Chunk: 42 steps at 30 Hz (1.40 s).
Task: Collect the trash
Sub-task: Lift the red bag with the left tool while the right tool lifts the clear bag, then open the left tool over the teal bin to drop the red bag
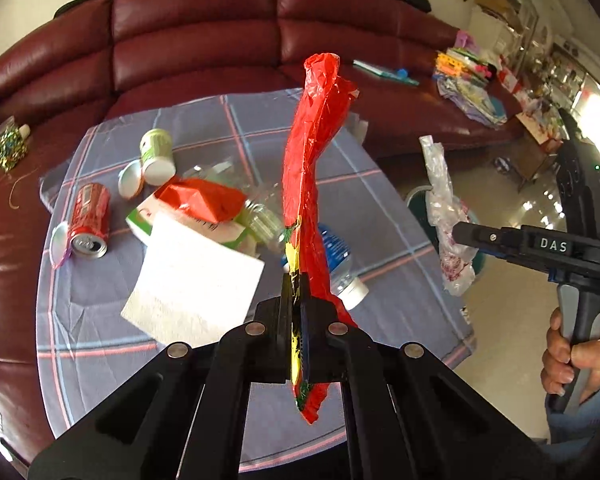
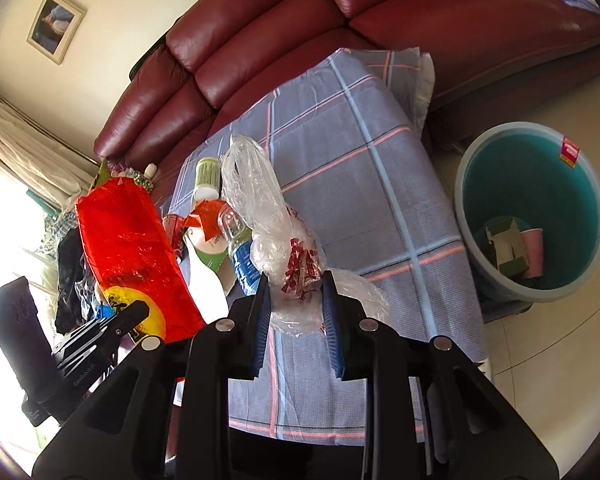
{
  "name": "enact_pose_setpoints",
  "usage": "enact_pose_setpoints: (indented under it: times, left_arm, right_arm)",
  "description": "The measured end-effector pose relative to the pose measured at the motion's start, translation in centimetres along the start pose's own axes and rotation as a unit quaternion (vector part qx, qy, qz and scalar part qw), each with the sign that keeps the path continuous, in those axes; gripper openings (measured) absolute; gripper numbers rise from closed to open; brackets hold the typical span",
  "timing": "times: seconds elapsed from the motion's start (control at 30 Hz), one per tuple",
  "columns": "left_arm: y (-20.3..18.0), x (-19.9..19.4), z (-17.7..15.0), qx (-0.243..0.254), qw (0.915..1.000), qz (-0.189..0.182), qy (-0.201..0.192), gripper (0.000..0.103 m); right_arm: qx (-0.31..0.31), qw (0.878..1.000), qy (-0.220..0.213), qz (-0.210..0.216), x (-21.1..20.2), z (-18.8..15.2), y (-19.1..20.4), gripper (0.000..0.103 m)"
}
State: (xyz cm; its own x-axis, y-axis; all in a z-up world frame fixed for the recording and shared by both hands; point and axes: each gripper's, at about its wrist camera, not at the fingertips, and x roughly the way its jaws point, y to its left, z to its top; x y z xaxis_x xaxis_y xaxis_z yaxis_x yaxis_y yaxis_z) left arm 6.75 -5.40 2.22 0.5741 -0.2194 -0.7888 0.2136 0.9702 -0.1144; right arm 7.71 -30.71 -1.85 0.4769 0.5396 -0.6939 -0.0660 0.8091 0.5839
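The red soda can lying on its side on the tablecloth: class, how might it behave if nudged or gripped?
The red soda can lies on its side, so a nudge would probably roll it. Its top looks opened, so it is likely empty, light, and may dent under firm fingers. The tablecloth may slow rolling.

Glossy film, shiny leather, matt cloth

I'm seeing the red wrapper gleaming as crinkled glossy plastic, the clear bag showing thin wrinkled film, the sofa shining as smooth leather, the checked tablecloth lying matt and woven, the can glinting metal, the bin looking smooth plastic.
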Motion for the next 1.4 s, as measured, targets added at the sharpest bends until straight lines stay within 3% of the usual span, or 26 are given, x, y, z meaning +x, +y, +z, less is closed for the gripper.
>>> enact_pose_setpoints:
  times: [0.17,0.4,0.63,1.03,1.07,1.1,1.2,1.4]
  left_arm:
    - [-4.8,2.1,4.0,0.044,0.9974,-0.056,-0.013,0.003]
    - [-12.1,8.0,8.1,0.085,0.9886,-0.124,0.013,0.003]
    - [-17.6,15.1,9.1,0.116,0.9816,-0.138,0.064,0.003]
    - [-22.2,24.0,9.6,0.122,0.9738,-0.142,0.130,0.006]
    - [-22.4,24.6,9.4,0.120,0.9730,-0.140,0.139,0.009]
    - [-22.4,25.2,9.2,0.120,0.9728,-0.136,0.144,0.017]
    - [-22.1,26.0,8.7,0.123,0.9749,-0.114,0.146,0.055]
    - [-20.3,25.7,8.2,0.107,0.9794,-0.099,0.140,0.088]
  right_arm:
    - [0.030,0.999,-0.034,-0.025,-2.8,1.8,-3.4,0.023]
    - [0.091,0.991,-0.075,-0.064,-6.5,3.8,-10.5,0.023]
    - [0.149,0.983,-0.070,-0.085,-6.5,4.5,-16.8,0.023]
    - [0.184,0.977,-0.037,-0.103,-4.0,6.0,-21.8,0.024]
    - [0.186,0.976,-0.034,-0.104,-3.8,6.1,-22.1,0.024]
    - [0.188,0.976,-0.031,-0.105,-3.6,6.2,-22.4,0.024]
    - [0.192,0.975,-0.023,-0.107,-2.9,6.2,-23.0,0.024]
    - [0.198,0.975,-0.005,-0.103,-1.1,6.1,-23.7,0.024]
